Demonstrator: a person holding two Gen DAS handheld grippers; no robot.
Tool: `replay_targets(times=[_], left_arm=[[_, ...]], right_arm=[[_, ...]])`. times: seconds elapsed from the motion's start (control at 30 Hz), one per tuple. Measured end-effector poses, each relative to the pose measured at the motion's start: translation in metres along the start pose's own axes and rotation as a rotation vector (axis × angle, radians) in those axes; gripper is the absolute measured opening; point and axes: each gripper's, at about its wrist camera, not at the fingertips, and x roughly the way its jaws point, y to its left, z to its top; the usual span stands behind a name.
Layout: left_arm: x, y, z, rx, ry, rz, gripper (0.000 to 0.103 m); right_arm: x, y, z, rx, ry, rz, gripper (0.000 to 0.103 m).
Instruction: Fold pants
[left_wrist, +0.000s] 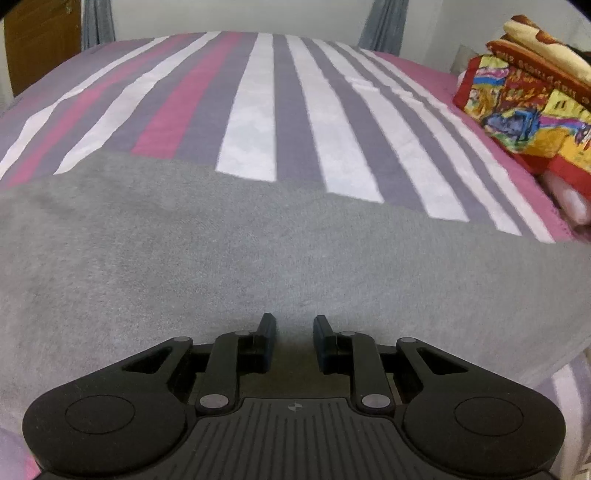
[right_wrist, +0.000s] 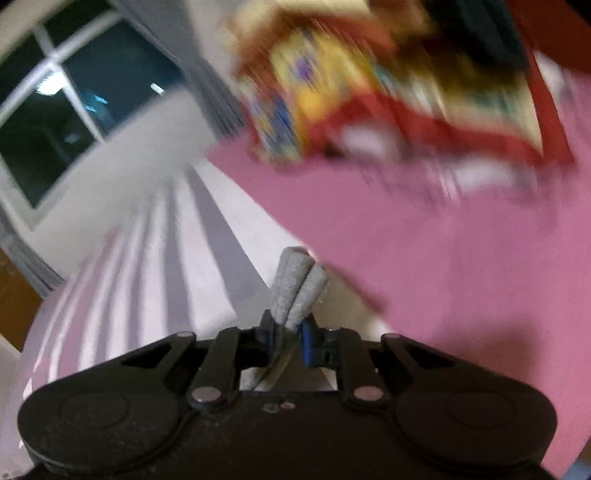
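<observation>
— slippage worries me most. right gripper (right_wrist: 290, 328) is clamped on a thin bunched edge of the pants (right_wrist: 297, 284), only a doubled roll of grey cloth poking out just past my fingertips (right_wrist: 271, 334). if i pull too fast, or the rest of the fabric drags on the striped bedsheet (right_wrist: 147, 236) ahead of me, that roll could slide out, i judge.

— and your other hand?

— left gripper (left_wrist: 294, 325) sits low over the grey pants (left_wrist: 258, 258), which spread flat straight ahead of it and out to both sides. its jaws stand close together with a narrow gap, and i see cloth beneath them and nothing pinched between the pads. i can't tell whether the tips press down on the fabric.

— so what goes wrong there?

— if that hand isn't pinning anything, the whole garment may shift along with the right-hand pull and the fold would come out crooked. bunching is likely too, since i hold one small point and not a wide edge.

— anything in the way?

— a colourful folded blanket (left_wrist: 524, 96) lies ahead and to the right of the left gripper, beyond the pants' far edge. in the right view it is blurred, ahead and above my fingers. swinging the cloth that way could snag it.

— so?

— slow pull, i think.
</observation>
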Motion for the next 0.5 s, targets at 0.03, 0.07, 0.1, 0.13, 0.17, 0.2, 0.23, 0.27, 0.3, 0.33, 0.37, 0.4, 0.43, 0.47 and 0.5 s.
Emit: replay_targets(times=[0.03,0.07,0.1,0.13,0.17,0.2,0.23,0.27,0.3,0.33,0.37,0.4,0.43,0.47,0.5], left_arm=[[-0.003,-0.003,0.000,0.002,-0.014,-0.007,0.022],[-0.005,-0.006,0.001,0.006,-0.022,-0.012,0.022],[-0.004,-0.009,0.001,0.011,-0.016,-0.020,0.022],[-0.001,-0.012,0.002,0.015,0.009,-0.033,0.022],[0.002,-0.013,0.001,0.014,0.025,-0.037,0.022],[0.003,-0.014,0.000,0.015,0.031,-0.033,0.022],[0.002,-0.016,-0.001,0.021,0.030,-0.033,0.022],[0.002,-0.017,-0.001,0.024,0.031,-0.039,0.022],[0.003,-0.019,0.000,0.025,0.033,-0.044,0.022],[0.004,-0.022,0.003,0.023,0.036,-0.047,0.022],[0.006,-0.024,0.005,0.017,0.039,-0.049,0.022],[0.008,-0.026,0.006,0.008,0.042,-0.052,0.022],[0.010,-0.029,0.006,0.006,0.044,-0.056,0.022],[0.012,-0.032,0.006,0.015,0.047,-0.054,0.022],[0.016,-0.036,0.004,0.038,0.050,-0.043,0.022]], right_arm=[[-0.005,0.005,0.002,-0.032,-0.027,-0.001,0.013],[-0.006,0.004,0.001,-0.060,-0.032,-0.010,0.013],[0.003,0.000,-0.003,-0.077,0.009,-0.045,0.013],[0.014,-0.010,-0.007,-0.061,0.062,-0.074,0.013],[0.026,-0.019,-0.014,-0.032,0.129,-0.102,0.013],[0.035,-0.027,-0.021,-0.015,0.180,-0.124,0.014],[0.039,-0.030,-0.026,-0.007,0.201,-0.140,0.017],[0.039,-0.034,-0.030,0.011,0.205,-0.145,0.019],[0.038,-0.037,-0.032,0.043,0.203,-0.129,0.022],[0.037,-0.039,-0.032,0.070,0.202,-0.124,0.026],[0.036,-0.041,-0.031,0.098,0.200,-0.114,0.029],[0.036,-0.044,-0.030,0.125,0.201,-0.104,0.030],[0.036,-0.044,-0.029,0.139,0.206,-0.101,0.030],[0.038,-0.045,-0.029,0.147,0.216,-0.099,0.030],[0.041,-0.043,-0.030,0.150,0.221,-0.096,0.030]])
